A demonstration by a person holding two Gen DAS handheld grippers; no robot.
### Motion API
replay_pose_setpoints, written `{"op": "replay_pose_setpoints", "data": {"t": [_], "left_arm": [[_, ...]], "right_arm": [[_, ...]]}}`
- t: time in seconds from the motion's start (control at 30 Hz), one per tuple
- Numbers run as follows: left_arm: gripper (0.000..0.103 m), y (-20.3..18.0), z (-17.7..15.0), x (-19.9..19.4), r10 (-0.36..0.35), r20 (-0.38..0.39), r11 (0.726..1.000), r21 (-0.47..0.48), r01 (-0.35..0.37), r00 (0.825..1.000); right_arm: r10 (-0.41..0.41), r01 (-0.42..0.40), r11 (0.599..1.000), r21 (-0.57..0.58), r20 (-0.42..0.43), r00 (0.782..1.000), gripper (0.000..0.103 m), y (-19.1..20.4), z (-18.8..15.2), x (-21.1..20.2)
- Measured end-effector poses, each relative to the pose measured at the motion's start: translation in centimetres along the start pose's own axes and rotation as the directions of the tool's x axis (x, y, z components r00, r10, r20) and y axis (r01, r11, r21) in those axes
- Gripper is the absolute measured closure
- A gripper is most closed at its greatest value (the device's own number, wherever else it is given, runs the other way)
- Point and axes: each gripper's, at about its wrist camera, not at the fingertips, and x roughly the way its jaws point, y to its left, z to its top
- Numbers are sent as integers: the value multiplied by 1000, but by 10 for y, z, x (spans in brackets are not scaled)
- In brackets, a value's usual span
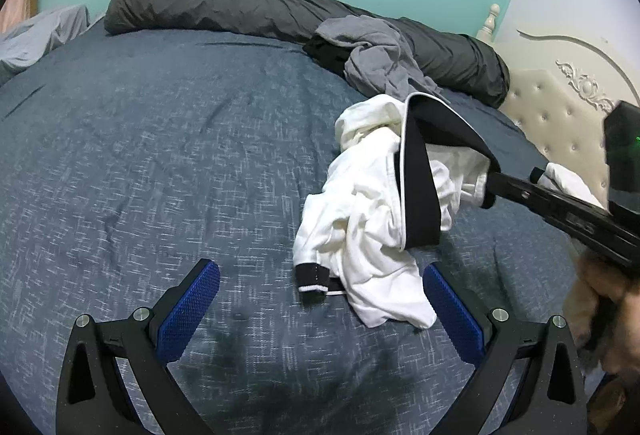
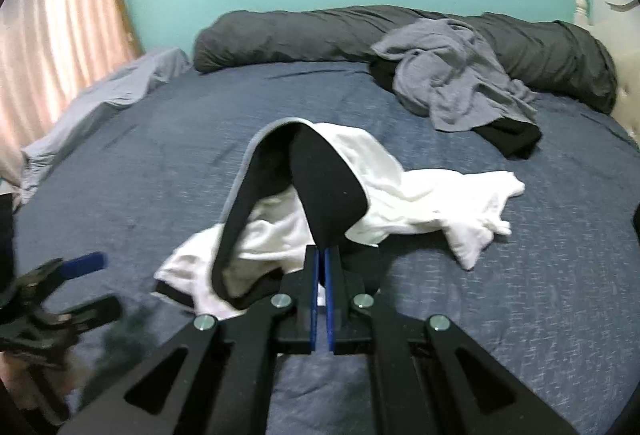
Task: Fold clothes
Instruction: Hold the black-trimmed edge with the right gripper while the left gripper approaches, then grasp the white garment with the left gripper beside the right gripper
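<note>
- White cotton with black trim: from the left wrist view, a crumpled white garment (image 1: 372,235) lies on the blue bedspread (image 1: 160,155), and its black ribbed band (image 1: 420,171) is pulled up and to the right by the right claw (image 1: 490,191), which is clamped on that band.
- Left claw (image 1: 320,311) hangs over the bedspread with its blue pads (image 1: 188,311) wide apart and nothing between them; the garment's lower edge lies just beside the right-hand pad.
- Risk here, as I judge it: only the band is pinched, so the loose body may stay bunched, twist, or slide out of the grip as it lifts.
- A black cuff (image 1: 314,281) lies flat in front; it could get folded under unseen.
- From the right wrist view, the right claw (image 2: 322,259) has its pads together on the black band (image 2: 320,187), which arches up from the white garment (image 2: 420,195).
- Grey garment (image 2: 460,83) and a black one (image 2: 508,137) lie well apart, against the rolled dark duvet (image 2: 304,31); dragging the white piece that way could tangle them.
- Left claw (image 2: 86,261) shows blurred at the left edge, so I judge a collision possible if both reach in together.
- No containers appear in either view.
</note>
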Motion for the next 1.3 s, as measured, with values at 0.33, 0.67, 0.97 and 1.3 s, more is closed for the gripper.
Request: {"op": "replay_pose_setpoints", "data": {"t": [0.33,0.67,0.97,1.3], "left_arm": [[0,-13,7,25,-42,-36,999,-16,42,998],[0,-30,10,43,-88,-58,996,14,89,994],[14,-39,8,48,-120,-63,992,31,122,991],[35,-45,7,54,-120,-84,991,57,125,989]], "right_arm": [[21,-22,999,-49,-7,1000,101,14,-5,-14],[41,-41,999,9,-5,999,101,2,-11,-14],[71,-72,997,31,9,997,101,4,-14,-15],[85,-85,996,40,17,996,101,5,-15,-18]]}}
